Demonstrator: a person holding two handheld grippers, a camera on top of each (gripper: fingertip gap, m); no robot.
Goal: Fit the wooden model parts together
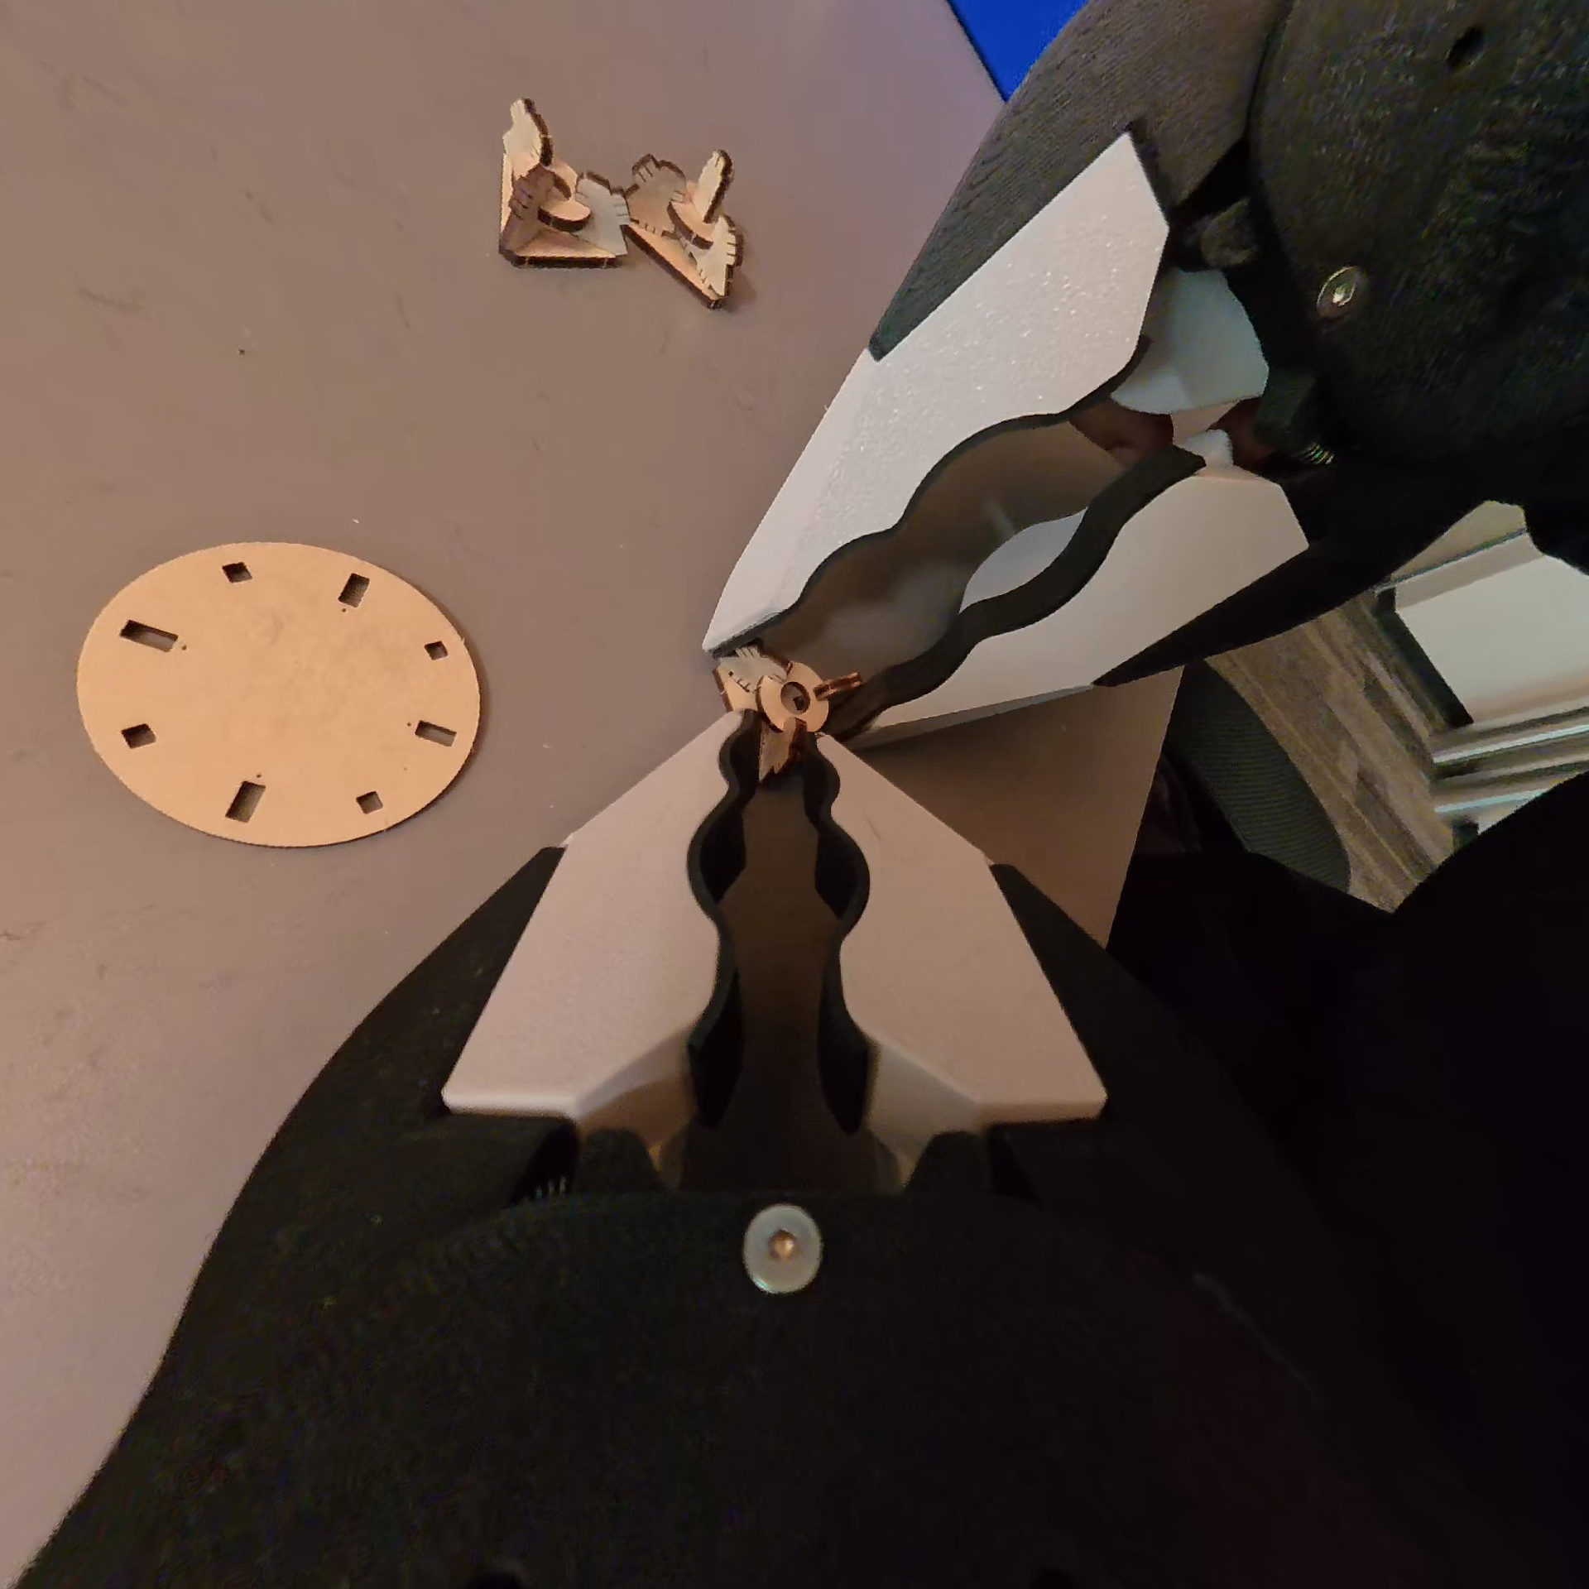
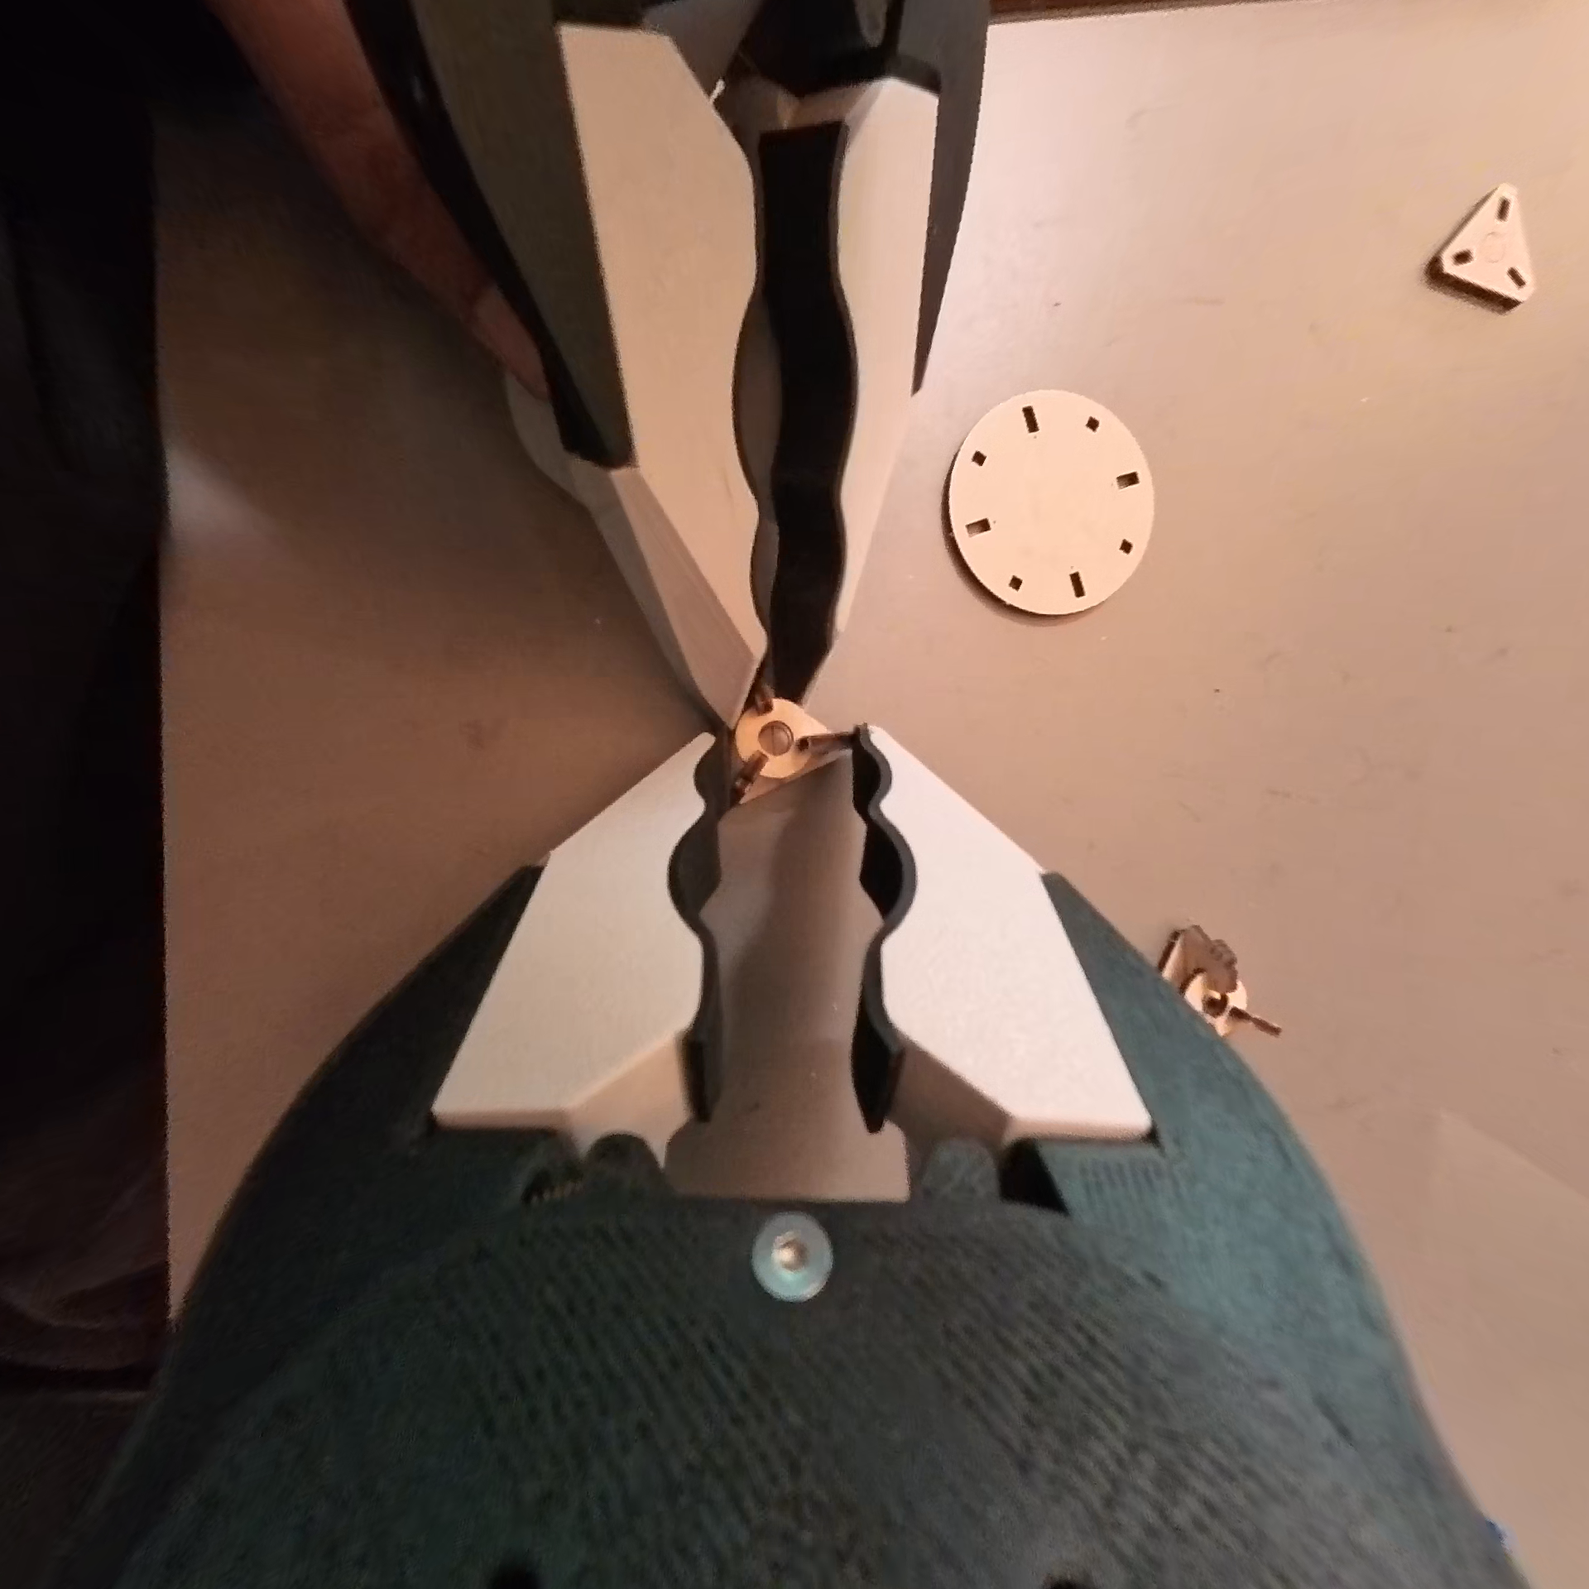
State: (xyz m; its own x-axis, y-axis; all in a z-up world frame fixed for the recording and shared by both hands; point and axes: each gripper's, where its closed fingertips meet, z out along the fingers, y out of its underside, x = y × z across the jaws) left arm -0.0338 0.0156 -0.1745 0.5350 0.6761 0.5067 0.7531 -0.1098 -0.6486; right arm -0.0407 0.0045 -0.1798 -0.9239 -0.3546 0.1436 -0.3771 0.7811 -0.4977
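Because both grippers pinch one small wooden piece (image 1: 787, 701) at their tips, left gripper (image 1: 778, 757) narrow on a blade, right gripper (image 2: 787, 765) wider across two, a twist could snap it; slotted disc (image 1: 279, 692) lies at nine o'clock.

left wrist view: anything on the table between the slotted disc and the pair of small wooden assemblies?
Nothing: only bare grey table separates the slotted disc from the two small wooden assemblies, shown in the left wrist view.

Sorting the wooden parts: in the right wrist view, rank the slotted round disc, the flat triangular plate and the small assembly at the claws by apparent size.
1. Slotted round disc, clearly largest.
2. Flat triangular plate and small assembly between the claws: look alike; the assembly is nearer and partly hidden, so unranked.
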